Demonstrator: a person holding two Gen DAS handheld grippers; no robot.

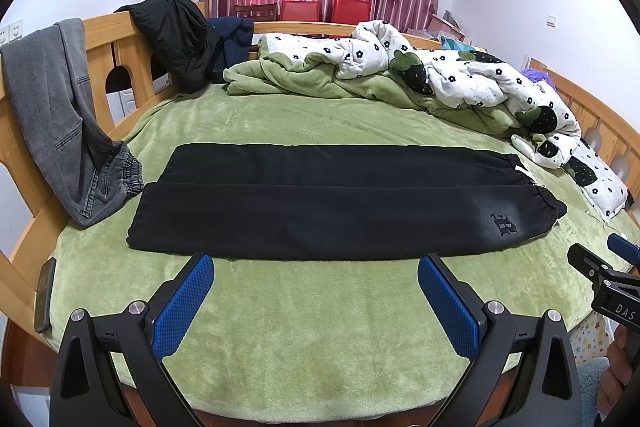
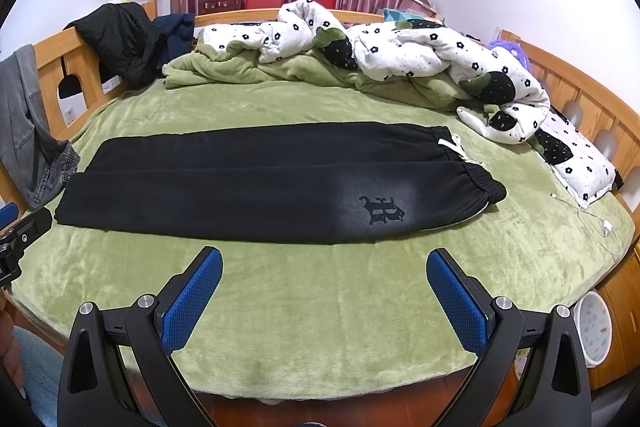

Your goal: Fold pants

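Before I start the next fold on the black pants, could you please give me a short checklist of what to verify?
1. Black pants flat, legs stacked lengthwise: ok.
2. Left claw open, empty: ok.
3. Right claw open, empty: ok.
4. Both claws short of the pants' near edge, touching no cloth: ok.
5. White drawstring tucked in: not ok, it trails from the waistband.
6. Grey jeans apart from the pants' cuff end: ok, though close.

Black sweatpants [image 1: 344,201] flat across green plush bed cover [image 1: 320,327], waistband right; crumpled floral quilt [image 1: 440,75] behind; grey jeans [image 1: 60,115] over left rail.
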